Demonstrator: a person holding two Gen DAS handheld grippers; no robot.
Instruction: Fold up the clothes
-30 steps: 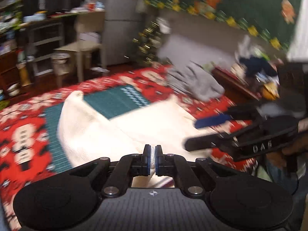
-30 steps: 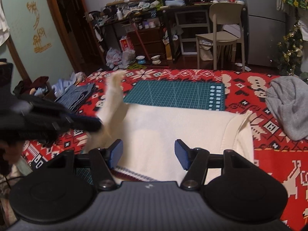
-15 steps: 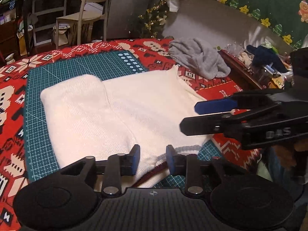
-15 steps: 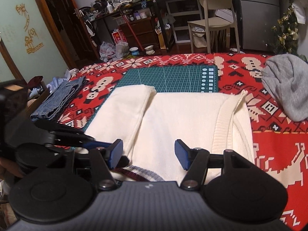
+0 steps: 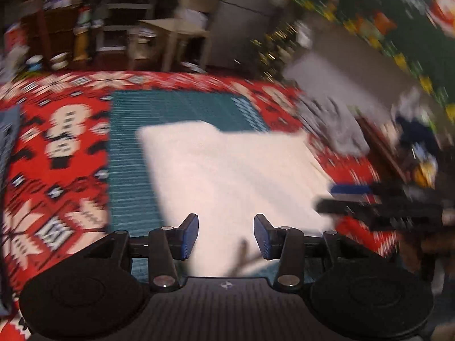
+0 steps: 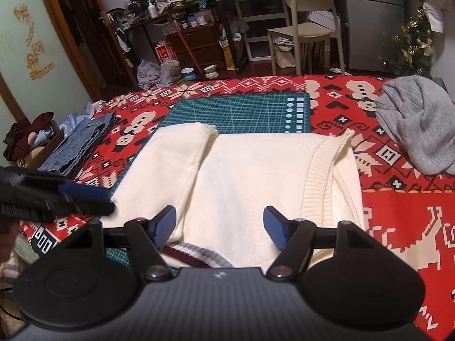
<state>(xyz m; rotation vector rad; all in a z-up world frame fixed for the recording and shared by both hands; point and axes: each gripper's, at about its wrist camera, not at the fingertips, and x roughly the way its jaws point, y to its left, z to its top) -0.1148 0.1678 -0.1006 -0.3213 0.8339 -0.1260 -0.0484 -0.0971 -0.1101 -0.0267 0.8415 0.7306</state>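
Lying flat on the green cutting mat point(image 6: 241, 110), the cream sweater point(image 6: 244, 179) has its long axis running side to side across the red patterned counter point(image 6: 398, 213), ribbed neckline toward the right and striped hem at the near edge. One sleeve is folded over its left part. The right tool point(image 6: 220, 227) hovers over the near edge, fingers apart and empty. The left tool point(image 5: 226, 237) is likewise spread wide, holding nothing; its view is blurred. A grey garment point(image 6: 418, 122) lies to the right.

A lived-in home room: cluttered desk point(image 6: 199, 8), chair point(image 6: 308, 14), fridge point(image 6: 372, 20), Christmas tree point(image 6: 415, 45), patterned blanket point(image 6: 398, 213).
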